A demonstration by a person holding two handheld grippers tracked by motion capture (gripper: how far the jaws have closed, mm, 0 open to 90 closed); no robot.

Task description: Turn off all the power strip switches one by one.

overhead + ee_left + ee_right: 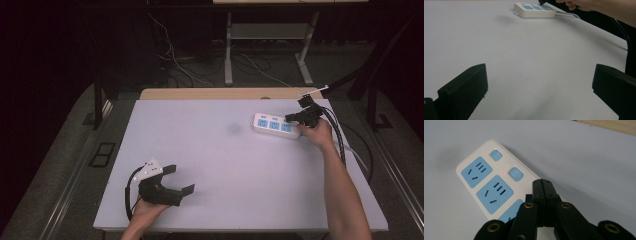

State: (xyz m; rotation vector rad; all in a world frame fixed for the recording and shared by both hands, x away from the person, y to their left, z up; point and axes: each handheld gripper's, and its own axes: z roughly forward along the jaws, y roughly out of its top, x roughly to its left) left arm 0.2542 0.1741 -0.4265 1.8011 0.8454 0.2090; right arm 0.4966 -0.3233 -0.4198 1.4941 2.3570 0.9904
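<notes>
Power strip (275, 125) upper right of high view. Your right gripper (543, 185), jaws closed and empty, sits over third switch: pressing step, likely. Two indicator lights (485, 154) glow. Next: push straight down. Left gripper (176, 180) wide open, empty, lower left.

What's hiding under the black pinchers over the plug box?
Under the shut right gripper lies the white power strip: part of its third blue socket peeks out. Whatever sits directly beneath the tips is covered.

Dim room: white table (220, 165), grey carpet (65, 165), tangled floor cables (180, 65).
</notes>
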